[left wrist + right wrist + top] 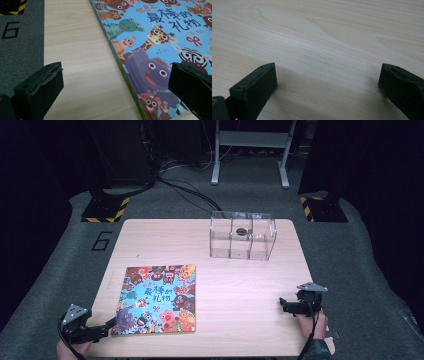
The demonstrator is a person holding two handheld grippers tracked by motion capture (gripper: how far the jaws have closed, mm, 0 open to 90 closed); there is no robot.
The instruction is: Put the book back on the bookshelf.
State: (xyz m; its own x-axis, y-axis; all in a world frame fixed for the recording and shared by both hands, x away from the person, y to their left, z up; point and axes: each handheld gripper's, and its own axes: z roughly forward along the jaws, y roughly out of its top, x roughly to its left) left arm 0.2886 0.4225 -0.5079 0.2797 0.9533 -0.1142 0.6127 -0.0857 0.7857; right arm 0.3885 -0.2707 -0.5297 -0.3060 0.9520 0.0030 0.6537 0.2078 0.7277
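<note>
Lying flat at the table's (pixel 260 320) near-left corner, the picture book (pixel 156 298) looks thin, stiff and light; the left gripper (pixel 112 82), wide open, straddles its spine edge, the best hold.

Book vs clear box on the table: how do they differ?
The book lies flat at the table's near left; the clear box stands at the far edge. The book is opaque and colourful with cartoon animals; the box is see-through with dividers. The left gripper sits by the book's corner; the box has no gripper near.
</note>
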